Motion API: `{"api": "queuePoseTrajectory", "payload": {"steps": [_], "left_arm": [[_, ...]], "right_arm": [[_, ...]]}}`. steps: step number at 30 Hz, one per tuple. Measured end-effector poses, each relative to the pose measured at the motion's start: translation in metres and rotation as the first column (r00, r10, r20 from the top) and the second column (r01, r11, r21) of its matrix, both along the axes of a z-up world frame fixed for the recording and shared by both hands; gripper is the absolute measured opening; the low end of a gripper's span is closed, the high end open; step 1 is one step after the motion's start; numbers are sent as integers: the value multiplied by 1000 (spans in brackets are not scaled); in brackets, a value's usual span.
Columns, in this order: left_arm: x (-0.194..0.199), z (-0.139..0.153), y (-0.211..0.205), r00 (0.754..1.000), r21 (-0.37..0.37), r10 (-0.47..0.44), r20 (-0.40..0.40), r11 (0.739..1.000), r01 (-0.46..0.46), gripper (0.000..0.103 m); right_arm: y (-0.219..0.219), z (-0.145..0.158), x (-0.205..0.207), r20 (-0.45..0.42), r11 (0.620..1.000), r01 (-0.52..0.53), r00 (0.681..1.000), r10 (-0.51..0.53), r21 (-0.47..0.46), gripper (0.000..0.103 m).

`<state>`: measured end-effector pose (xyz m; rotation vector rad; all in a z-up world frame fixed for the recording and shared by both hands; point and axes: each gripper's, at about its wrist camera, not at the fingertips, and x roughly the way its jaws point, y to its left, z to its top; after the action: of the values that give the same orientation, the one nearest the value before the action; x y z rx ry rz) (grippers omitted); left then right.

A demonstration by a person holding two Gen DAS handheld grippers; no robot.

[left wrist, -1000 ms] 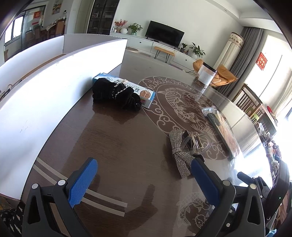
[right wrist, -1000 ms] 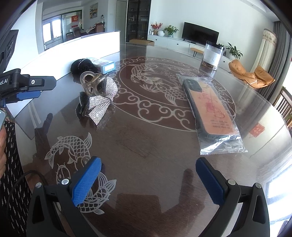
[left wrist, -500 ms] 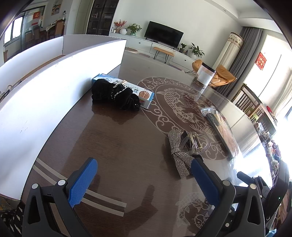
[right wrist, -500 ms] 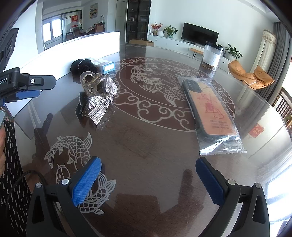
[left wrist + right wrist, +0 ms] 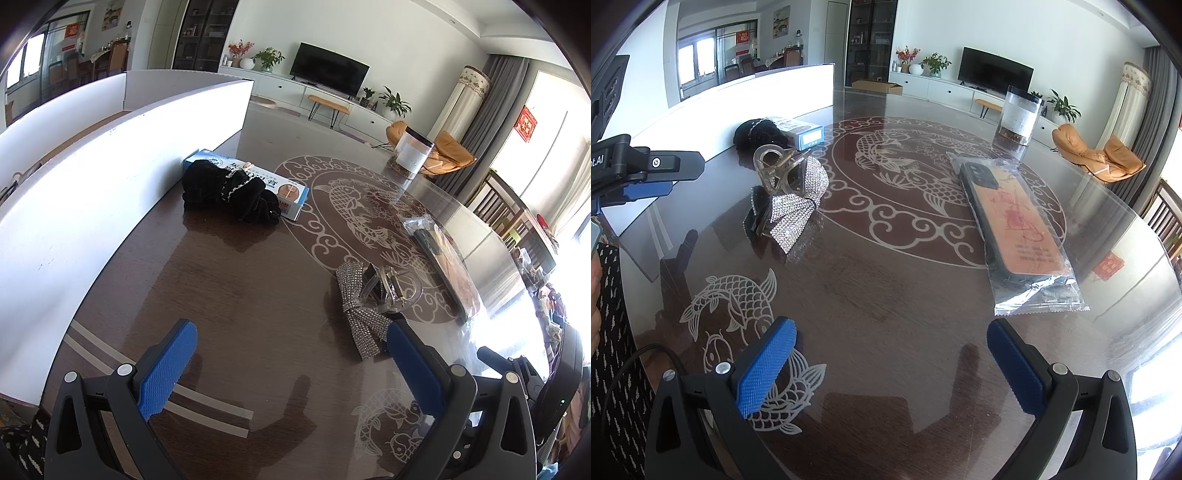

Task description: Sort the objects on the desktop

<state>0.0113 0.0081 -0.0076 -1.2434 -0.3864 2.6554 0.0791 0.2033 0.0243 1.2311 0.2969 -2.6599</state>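
Dark round table [image 5: 886, 295], glossy top, pale inlay: central medallion of fish and cloud scrolls, a fish pair near the edge. White partition board [image 5: 110, 155] stands along the table's left side. Living room behind: TV [image 5: 328, 74] on a long white cabinet, potted plants, orange chair [image 5: 1097, 151], grey curtain, red paper square on the window.

Count on table: one rhinestone bow [image 5: 798, 206], one clear hair claw [image 5: 775, 166] touching the bow, one black scrunchie [image 5: 229, 192] lying against one blue-and-white box [image 5: 288, 192], one phone case [image 5: 1012, 221] sealed in a clear bag, one clear jar [image 5: 1021, 114] with dark lid at the far side.

Writing: box carries large Chinese characters, too distorted to read. Phone case has red print and small lines, illegible. Left gripper body, seen from the right wrist, shows "ot.AI".

Left gripper [image 5: 291, 365]: blue pads spread wide, nothing between them, hovering above the table just short of the bow. Right gripper [image 5: 890, 369]: pads likewise wide apart and empty, over the fish inlay, phone case ahead to the right, bow ahead to the left.
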Motion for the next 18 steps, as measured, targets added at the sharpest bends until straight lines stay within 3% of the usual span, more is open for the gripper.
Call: {"api": "queuePoseTrajectory", "payload": {"steps": [4, 8, 14, 18], "left_arm": [[9, 10, -6, 997, 100, -46, -61, 994, 52, 103], [15, 18, -6, 991, 141, -78, -108, 986, 93, 103], [9, 12, 23, 984, 60, -164, -70, 984, 168, 103], [1, 5, 50, 975, -19, -218, -47, 976, 217, 103]], "right_arm": [[1, 1, 0, -7, 1000, 5, 1000, -5, 7, 103], [1, 3, 2, -38, 998, 33, 999, -32, 46, 103], [-9, 6, 11, -124, 988, 68, 991, -50, 142, 103], [1, 7, 7, -113, 993, 70, 992, -59, 90, 103]]}}
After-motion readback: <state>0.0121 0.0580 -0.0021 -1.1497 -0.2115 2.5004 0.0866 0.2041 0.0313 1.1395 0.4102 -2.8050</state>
